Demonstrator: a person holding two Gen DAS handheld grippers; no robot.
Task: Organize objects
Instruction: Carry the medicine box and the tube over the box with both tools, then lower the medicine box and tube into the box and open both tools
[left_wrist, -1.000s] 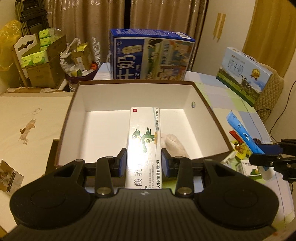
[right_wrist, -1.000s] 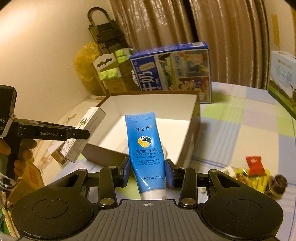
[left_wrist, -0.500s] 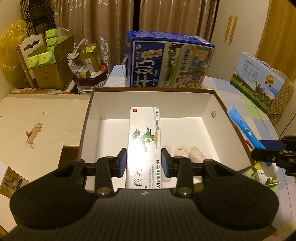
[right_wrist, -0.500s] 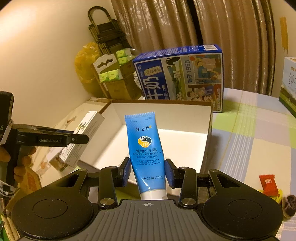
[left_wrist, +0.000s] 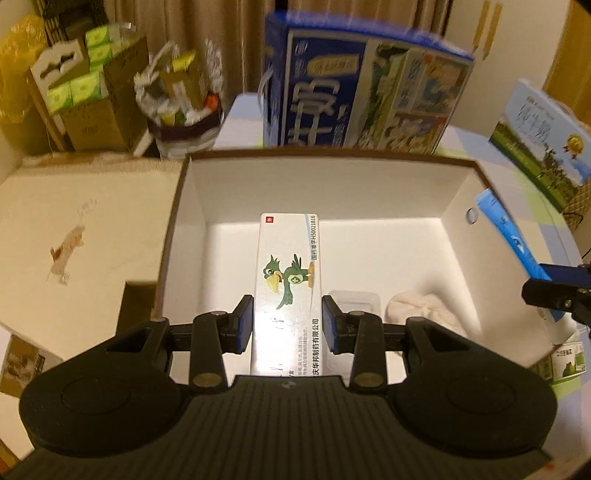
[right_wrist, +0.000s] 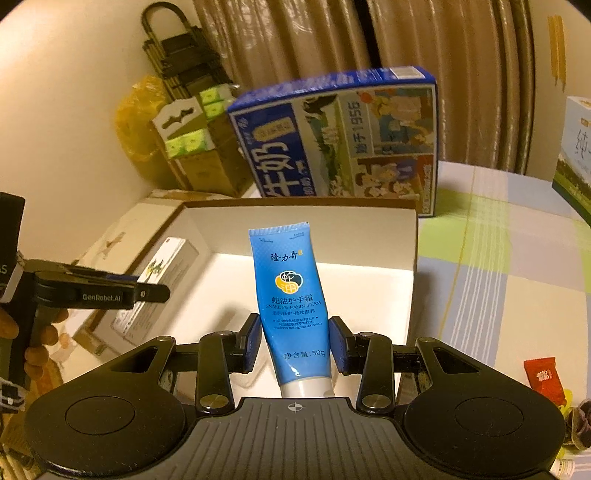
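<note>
My left gripper (left_wrist: 287, 319) is shut on a white medicine box (left_wrist: 288, 280) printed with a green bird, held over the open brown-rimmed storage box (left_wrist: 177, 221). My right gripper (right_wrist: 294, 341) is shut on a blue hand cream tube (right_wrist: 291, 295), held above the near right side of the same storage box (right_wrist: 413, 258). The right wrist view shows the left gripper (right_wrist: 147, 293) and its medicine box (right_wrist: 162, 280) at the left. The tube (left_wrist: 506, 230) and right gripper fingers (left_wrist: 554, 291) appear at the right edge of the left wrist view.
Inside the box lie a white cloth (left_wrist: 421, 308) and a clear plastic piece (left_wrist: 354, 299). A large blue milk carton (left_wrist: 362, 92) stands behind it. Snack packets (right_wrist: 543, 376) lie on the checked tablecloth (right_wrist: 498, 258) to the right. Cardboard boxes (left_wrist: 88, 99) stand at back left.
Both grippers have moved forward and further over the storage box, each still holding its item. The box interior now fills more of both views.
</note>
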